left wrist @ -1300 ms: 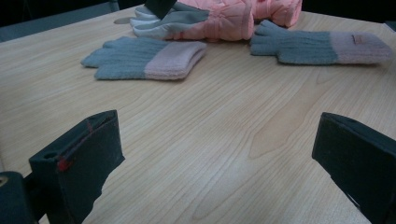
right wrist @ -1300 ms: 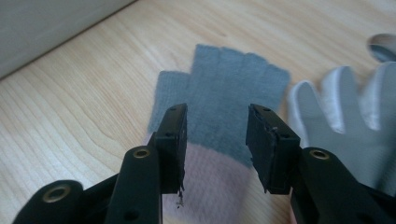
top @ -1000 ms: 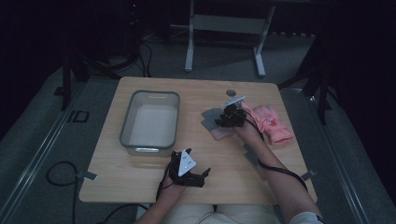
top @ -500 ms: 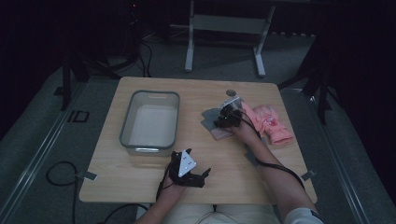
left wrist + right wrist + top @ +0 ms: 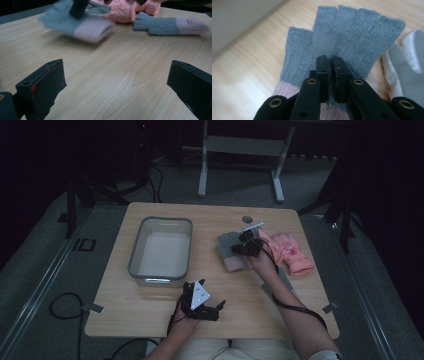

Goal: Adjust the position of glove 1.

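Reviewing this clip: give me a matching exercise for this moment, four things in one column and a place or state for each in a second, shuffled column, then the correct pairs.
Things:
1. grey knit glove
2. pink padded gloves
3. clear bin
4. left gripper

Places or states:
A. jaws wide apart, near the table's front edge
B. pinched in the right gripper
C. left part of the table, nothing inside
D. far right of the table

Pairs: 1-B, 2-D, 3-C, 4-A
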The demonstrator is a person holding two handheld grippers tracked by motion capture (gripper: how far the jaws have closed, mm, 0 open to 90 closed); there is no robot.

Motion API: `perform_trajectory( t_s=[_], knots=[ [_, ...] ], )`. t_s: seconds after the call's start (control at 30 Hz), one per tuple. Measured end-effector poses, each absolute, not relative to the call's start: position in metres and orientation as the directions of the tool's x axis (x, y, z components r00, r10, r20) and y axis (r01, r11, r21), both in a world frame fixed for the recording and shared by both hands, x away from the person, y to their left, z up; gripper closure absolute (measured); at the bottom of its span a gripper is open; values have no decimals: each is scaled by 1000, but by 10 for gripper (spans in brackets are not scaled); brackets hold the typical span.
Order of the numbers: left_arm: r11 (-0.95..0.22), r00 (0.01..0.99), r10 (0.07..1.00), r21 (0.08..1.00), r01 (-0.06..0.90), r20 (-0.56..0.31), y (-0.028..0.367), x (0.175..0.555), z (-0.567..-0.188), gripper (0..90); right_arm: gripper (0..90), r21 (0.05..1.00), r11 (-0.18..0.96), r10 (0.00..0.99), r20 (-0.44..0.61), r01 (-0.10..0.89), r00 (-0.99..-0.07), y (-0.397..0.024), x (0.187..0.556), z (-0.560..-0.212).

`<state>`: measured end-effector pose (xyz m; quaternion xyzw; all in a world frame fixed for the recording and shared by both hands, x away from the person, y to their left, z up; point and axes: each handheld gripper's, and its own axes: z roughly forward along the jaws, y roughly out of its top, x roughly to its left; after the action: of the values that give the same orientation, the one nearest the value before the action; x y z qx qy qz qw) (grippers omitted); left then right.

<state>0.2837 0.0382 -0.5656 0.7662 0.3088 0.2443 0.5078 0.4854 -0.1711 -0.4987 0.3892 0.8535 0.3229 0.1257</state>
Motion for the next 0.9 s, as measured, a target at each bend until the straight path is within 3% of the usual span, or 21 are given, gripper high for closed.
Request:
perform_trajectory(
  t_s=[0.27,0.5,0.67,0.9],
  knots=[
    [-293,688,723,928,230,58,38,284,-566,10,848,734,383,798,42,560,-601,-178,429,-451],
    [-288,689,722,930,229,53,39,284,-566,10,848,767,338,828,33,546,-560,-179,388,-432],
    [-287,690,722,930,229,53,39,284,-566,10,848,762,327,846,29,559,-533,-178,374,-441],
    [-288,690,722,931,224,57,39,284,-566,10,848,713,303,868,67,632,-493,-174,374,-482]
  ],
)
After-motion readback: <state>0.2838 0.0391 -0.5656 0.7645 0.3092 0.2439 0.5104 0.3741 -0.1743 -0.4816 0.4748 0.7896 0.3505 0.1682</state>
